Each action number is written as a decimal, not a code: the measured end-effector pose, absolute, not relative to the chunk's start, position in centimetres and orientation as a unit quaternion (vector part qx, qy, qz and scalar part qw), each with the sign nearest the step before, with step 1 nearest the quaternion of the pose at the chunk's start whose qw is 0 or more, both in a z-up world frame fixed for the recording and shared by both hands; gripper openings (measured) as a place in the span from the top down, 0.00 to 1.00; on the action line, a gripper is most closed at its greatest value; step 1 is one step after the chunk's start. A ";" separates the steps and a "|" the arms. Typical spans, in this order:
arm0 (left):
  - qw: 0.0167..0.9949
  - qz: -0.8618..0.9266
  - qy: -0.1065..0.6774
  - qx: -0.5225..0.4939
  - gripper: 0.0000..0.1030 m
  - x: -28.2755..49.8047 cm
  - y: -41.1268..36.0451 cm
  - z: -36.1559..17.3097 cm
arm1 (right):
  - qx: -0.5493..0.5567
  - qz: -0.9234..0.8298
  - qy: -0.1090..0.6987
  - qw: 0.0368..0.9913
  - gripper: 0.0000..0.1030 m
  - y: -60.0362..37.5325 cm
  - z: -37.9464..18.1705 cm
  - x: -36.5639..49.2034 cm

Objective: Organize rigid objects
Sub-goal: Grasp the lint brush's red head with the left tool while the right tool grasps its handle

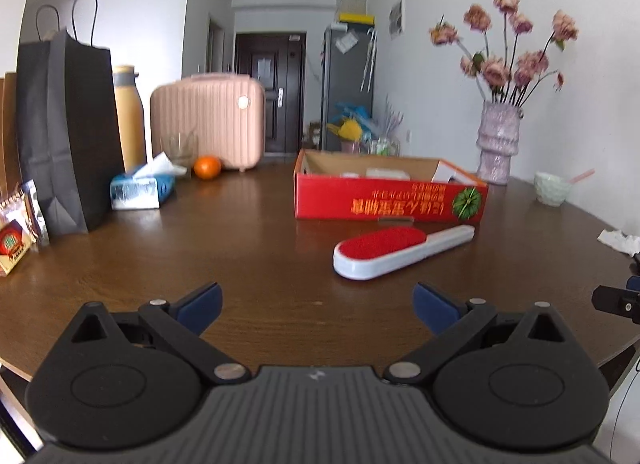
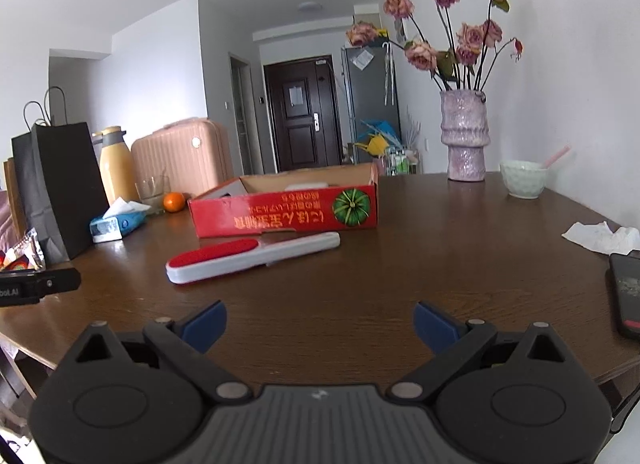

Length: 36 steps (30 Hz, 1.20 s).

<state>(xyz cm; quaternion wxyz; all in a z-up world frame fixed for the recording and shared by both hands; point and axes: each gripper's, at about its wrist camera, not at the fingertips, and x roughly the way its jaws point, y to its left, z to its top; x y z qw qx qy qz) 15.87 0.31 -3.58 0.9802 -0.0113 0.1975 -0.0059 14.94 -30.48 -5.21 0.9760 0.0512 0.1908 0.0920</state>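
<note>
We see the white plastic lint brush with a red fabric pad [image 1: 400, 250] lying flat on the dark brown wooden table [image 1: 240, 248], just in front of the shallow red cardboard box [image 1: 390, 194], apart from it. Our left gripper [image 1: 318, 306] hovers short of the brush, jaws spread wide and empty. Our right gripper [image 2: 320, 324] does likewise, blue pads far apart, the brush [image 2: 252, 256] lying ahead to its left.
</note>
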 end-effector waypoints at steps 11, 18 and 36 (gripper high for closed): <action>0.953 -0.018 0.293 -0.076 0.06 24.4 -0.7 -4.1 | 0.081 0.109 0.267 0.954 0.45 -33.2 -5.3 24.5; 0.923 -0.022 0.346 -0.167 0.28 32.1 0.6 -4.4 | 0.090 0.154 0.297 0.938 0.65 -33.6 -4.3 36.0; 0.920 -0.052 0.343 -0.183 0.62 36.4 1.1 -5.7 | 0.122 0.189 0.382 0.896 0.85 -32.4 -6.7 44.4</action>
